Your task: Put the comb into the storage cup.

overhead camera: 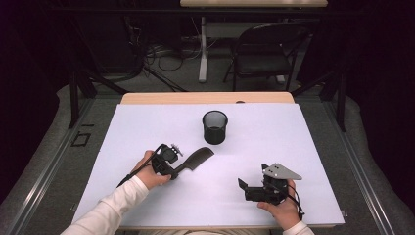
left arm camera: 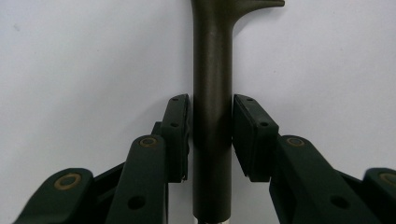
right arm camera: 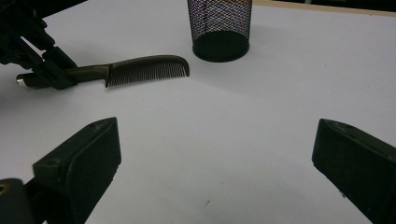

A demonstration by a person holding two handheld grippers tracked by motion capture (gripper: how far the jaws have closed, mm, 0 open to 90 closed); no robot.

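- The left gripper [overhead camera: 175,169] has its fingers [left arm camera: 176,135] closed on the handle of a dark comb [overhead camera: 195,160] — in the left gripper view both pads sit tight against the handle.
- The comb lies on the white table [overhead camera: 274,147], its toothed end pointing toward a black mesh cup [overhead camera: 215,127] that stands upright near it.
- The right gripper [overhead camera: 247,188] rests well apart from the comb, fingers [right arm camera: 81,168] spread wide with nothing between them.
- No readable brand or writing on the comb, cup or grippers.
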